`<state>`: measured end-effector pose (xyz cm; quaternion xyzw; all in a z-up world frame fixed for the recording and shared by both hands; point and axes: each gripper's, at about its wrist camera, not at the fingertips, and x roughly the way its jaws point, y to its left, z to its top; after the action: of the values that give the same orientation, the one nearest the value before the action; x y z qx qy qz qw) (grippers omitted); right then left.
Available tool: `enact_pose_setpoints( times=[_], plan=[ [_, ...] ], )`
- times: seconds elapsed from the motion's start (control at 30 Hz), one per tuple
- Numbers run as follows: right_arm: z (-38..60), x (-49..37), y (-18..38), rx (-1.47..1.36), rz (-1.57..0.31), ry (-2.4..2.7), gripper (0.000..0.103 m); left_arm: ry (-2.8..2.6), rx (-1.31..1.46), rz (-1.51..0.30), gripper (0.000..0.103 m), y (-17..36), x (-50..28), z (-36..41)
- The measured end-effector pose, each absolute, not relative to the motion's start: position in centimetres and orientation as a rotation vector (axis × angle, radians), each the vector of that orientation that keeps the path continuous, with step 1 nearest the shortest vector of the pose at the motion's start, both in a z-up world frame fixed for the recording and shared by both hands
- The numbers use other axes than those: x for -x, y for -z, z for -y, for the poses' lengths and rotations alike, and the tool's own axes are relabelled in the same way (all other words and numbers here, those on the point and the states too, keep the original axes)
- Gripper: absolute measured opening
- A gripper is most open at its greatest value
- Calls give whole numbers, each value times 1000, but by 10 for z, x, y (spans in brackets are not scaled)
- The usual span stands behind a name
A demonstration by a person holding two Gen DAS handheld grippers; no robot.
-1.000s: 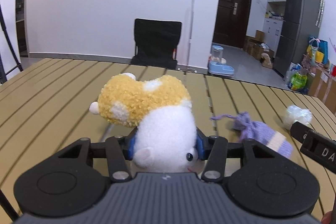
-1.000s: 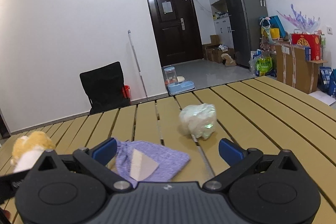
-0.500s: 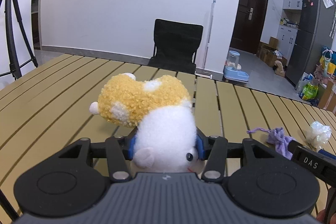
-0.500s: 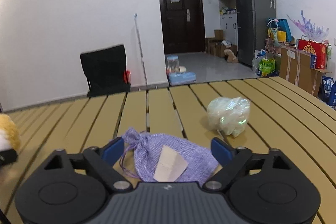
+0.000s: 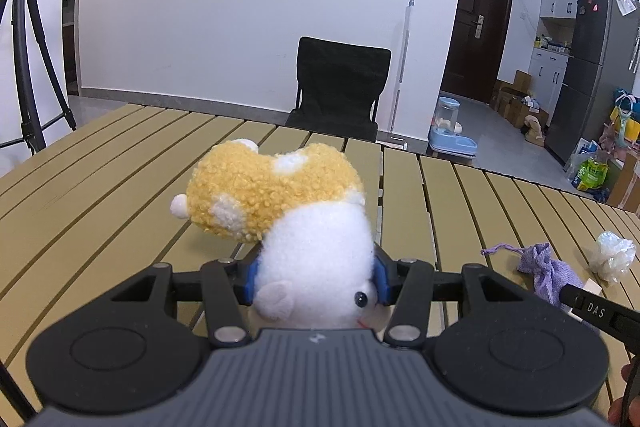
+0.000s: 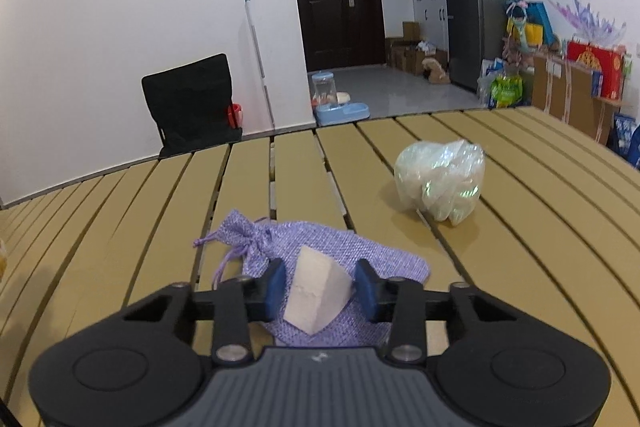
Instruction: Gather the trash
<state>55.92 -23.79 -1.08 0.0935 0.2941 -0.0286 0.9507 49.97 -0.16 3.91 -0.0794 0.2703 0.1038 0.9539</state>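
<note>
A plush toy [image 5: 296,223], yellow on top and white below, sits clamped between the blue pads of the left gripper [image 5: 316,277] above a slatted tan table [image 5: 100,187]; the jaws press into its white body from both sides. To the right, in the left wrist view, a purple drawstring pouch [image 5: 548,273] lies on the slats, and a crumpled ball of clear plastic wrap [image 5: 614,257] rests just beyond it. The black body of the other tool pokes in at the right edge, low over the pouch.

Seen from the right wrist, the right gripper [image 6: 320,291] hangs over the purple drawstring pouch [image 6: 320,247], its jaws narrowed around a pale wedge-shaped tag [image 6: 316,301] lying on the cloth; the left pad touches the wedge, while a thin gap appears to remain at the right pad. The ball of plastic wrap [image 6: 440,181] stands apart on the table [image 6: 540,207], farther back and to the right. A black chair [image 6: 192,105] stands against the white wall behind the table.
</note>
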Motion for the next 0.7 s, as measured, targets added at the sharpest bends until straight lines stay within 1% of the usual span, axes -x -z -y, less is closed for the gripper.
enact_pose_setpoints(
  times=[0.13,0.23,0.7],
  plan=[
    [238,-557,11,-189,-586,64,25,-209,159,-550,52,-39,-499,-1],
    [241,-553,8,-196,-573,73,23,-207,160,-545,52,-42,-498,-3],
    [241,-512,-11,-223,-503,-1,21,-151,132,-529,52,-55,-469,2]
  ],
)
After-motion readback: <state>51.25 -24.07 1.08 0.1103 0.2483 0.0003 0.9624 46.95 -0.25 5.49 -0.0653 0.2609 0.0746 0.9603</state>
